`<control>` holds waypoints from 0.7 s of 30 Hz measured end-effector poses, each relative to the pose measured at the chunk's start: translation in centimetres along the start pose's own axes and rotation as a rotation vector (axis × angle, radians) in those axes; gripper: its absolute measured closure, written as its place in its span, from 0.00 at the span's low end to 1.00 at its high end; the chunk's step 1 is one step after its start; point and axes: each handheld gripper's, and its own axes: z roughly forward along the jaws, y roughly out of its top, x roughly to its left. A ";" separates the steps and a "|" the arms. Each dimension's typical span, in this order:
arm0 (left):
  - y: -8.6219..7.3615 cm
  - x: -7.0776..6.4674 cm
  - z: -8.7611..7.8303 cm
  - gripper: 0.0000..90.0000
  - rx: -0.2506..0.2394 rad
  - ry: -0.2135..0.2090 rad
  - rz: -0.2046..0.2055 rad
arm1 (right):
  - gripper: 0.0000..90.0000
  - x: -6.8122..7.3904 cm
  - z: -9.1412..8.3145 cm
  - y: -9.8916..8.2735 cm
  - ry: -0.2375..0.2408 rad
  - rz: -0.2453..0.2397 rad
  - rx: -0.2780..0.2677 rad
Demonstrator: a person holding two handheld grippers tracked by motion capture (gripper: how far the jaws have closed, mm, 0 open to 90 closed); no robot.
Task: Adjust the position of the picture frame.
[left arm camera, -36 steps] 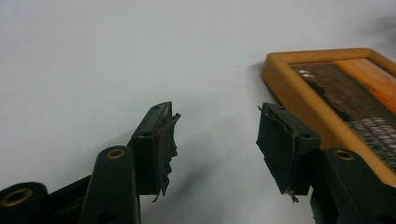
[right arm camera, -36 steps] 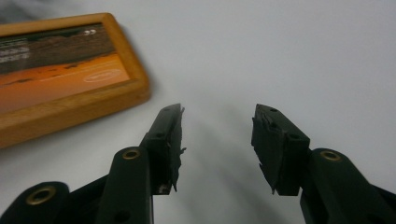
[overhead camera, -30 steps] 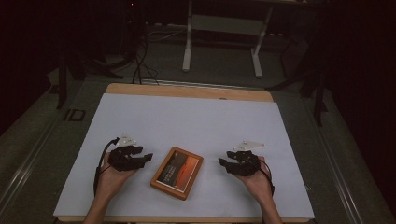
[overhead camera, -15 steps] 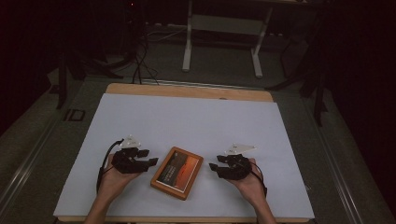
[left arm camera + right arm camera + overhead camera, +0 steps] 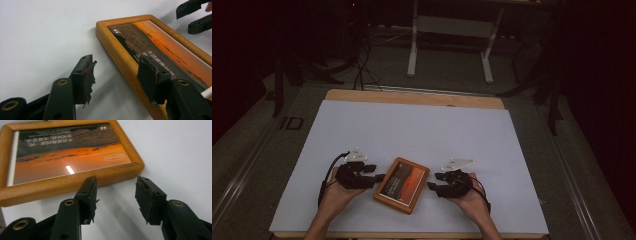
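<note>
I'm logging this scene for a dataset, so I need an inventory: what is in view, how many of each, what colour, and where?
picture frame: one, orange-brown wood around an orange and dark print, lying flat on the near middle of the table between the two grippers
table: one, white top with a wooden edge, middle of the high view
floor stand: one, pale grey, on the floor beyond the table
cables: several, black, on the floor beyond the table's far left corner
left gripper: one, black, jaws open astride the frame's left rim
right gripper: one, black, jaws open just short of the frame's right rim
hands: two, holding the grippers at the near edge
</note>
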 end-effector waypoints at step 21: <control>-0.4 -2.2 -1.9 0.99 0.039 -0.104 0.135 | 1.00 3.1 1.0 -0.4 0.197 -0.212 0.102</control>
